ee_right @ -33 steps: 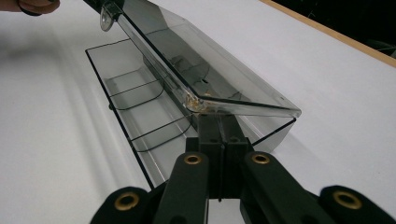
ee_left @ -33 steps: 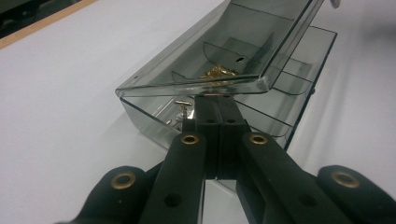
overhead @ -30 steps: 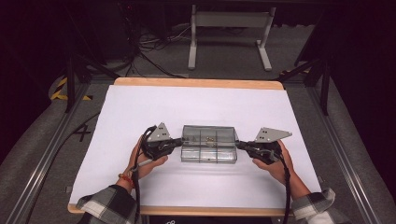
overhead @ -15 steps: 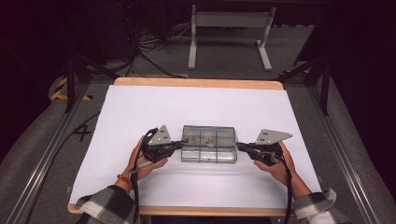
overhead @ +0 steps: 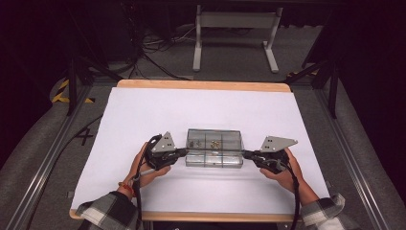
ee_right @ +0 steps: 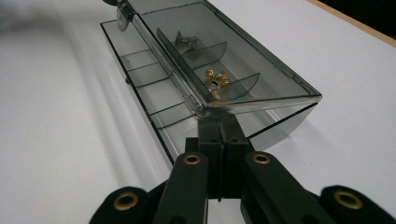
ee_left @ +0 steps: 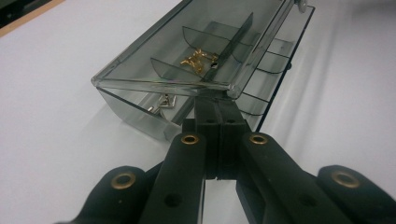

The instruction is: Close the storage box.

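On the white surface [overhead: 143, 120], clear smoky plastic compartment box [overhead: 214, 147] lying open, pinched at each end by clenched left hand-held gripper [overhead: 184, 152] and right hand-held gripper [overhead: 244, 154]. Probably steadying or lifting stage. Next, level, matched motion needed to keep the small gold fittings [ee_left: 200, 59] from spilling.

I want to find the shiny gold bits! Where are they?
Look at the white table, then at the clear box between the two grippers. In its far half, one compartment holds the gold bits. The bits nearby are silver, and the near compartments look empty.

High view overhead, far; both tongs views close, facing opposite ends of shared clear box [overhead: 214, 147].
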Motion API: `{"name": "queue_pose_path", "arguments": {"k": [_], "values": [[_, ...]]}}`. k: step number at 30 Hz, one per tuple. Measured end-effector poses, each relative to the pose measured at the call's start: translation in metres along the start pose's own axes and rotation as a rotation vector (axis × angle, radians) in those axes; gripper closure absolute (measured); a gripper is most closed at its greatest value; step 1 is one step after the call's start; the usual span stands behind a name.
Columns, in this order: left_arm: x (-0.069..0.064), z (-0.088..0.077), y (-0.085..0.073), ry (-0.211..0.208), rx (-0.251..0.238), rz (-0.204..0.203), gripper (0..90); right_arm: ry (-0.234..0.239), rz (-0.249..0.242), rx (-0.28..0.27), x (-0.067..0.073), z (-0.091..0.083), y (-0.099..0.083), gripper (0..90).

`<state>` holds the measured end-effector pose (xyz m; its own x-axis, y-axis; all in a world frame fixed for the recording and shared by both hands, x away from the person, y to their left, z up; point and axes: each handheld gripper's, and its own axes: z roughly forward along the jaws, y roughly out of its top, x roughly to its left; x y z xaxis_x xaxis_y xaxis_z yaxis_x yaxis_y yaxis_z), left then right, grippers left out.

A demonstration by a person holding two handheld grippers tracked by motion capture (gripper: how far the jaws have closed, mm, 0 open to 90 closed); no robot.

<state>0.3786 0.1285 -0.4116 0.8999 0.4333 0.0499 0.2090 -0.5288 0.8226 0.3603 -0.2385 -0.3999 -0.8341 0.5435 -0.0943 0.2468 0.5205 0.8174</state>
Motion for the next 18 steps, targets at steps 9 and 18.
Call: {"name": "queue_pose_path", "arguments": {"k": [9,18], "values": [[-0.007,0.0,-0.003,0.0,0.024,0.015,90.0,0.0,-0.006,0.014,0.004,-0.003,-0.003,90.0],[-0.013,0.0,-0.008,-0.012,0.039,0.016,90.0,0.007,-0.008,0.035,0.009,-0.001,-0.006,89.9]]}}
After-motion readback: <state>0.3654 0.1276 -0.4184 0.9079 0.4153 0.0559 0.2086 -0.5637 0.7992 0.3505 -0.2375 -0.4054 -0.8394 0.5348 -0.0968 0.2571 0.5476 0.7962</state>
